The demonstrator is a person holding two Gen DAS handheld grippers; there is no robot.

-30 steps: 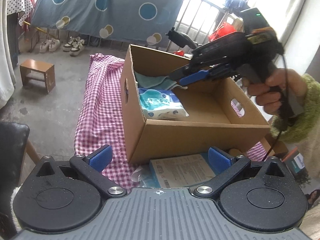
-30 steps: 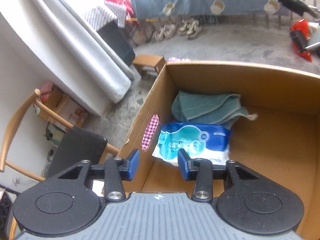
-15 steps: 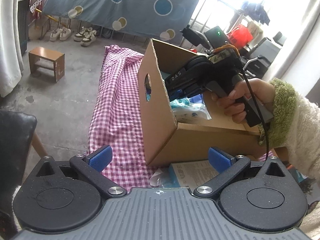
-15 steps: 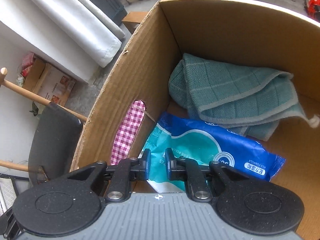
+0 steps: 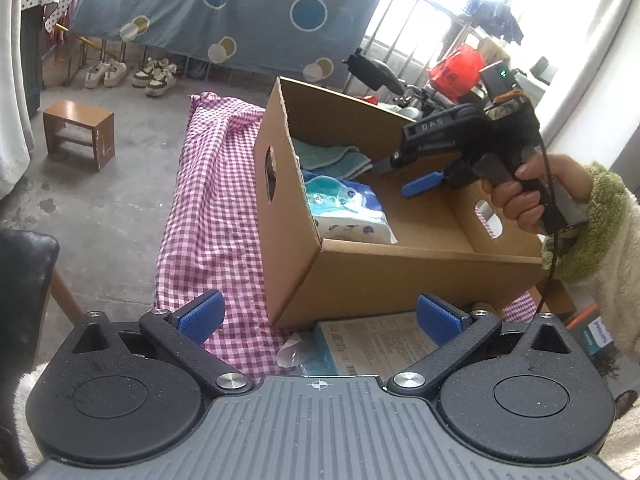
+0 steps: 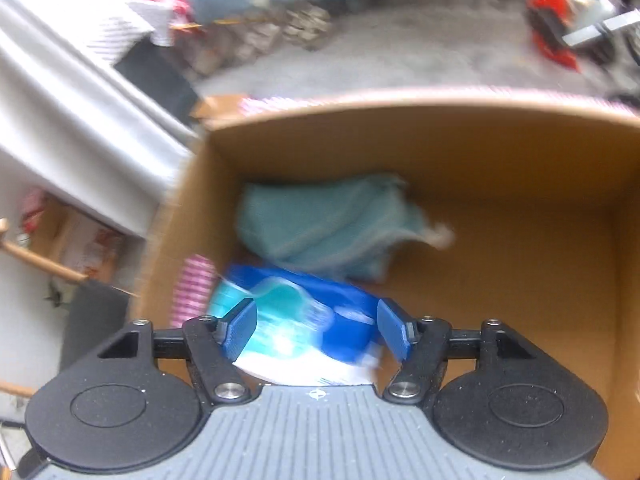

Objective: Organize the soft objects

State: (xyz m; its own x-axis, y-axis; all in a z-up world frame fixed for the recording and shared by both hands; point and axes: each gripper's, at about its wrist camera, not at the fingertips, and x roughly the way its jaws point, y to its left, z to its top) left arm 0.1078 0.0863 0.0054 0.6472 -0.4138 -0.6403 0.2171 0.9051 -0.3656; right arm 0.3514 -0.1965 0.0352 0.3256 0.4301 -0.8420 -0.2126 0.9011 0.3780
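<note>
An open cardboard box (image 5: 384, 276) stands on a pink checked cloth (image 5: 208, 216). Inside it, against the left wall, lie a teal towel (image 6: 328, 224) and a blue and white tissue pack (image 6: 304, 320); both also show in the left wrist view, the towel (image 5: 332, 158) behind the pack (image 5: 344, 212). A hand holds my right gripper (image 6: 316, 332) over the box, above the pack. Its jaws are opening and the pads do not touch the pack. My left gripper (image 5: 320, 316) is open in front of the box, above a flat printed pack (image 5: 372, 344) on the cloth.
The right half of the box floor (image 6: 520, 280) is bare. A wooden stool (image 5: 78, 136) and shoes (image 5: 132, 72) stand on the concrete floor at left. A dark chair (image 5: 24, 280) is at the near left. A printed carton (image 5: 596, 332) sits at lower right.
The right gripper dipped into the box with its jaws nearly shut by the tissue pack, then drew back, and the jaws now stand wide apart. The left gripper stayed open and barely moved.
</note>
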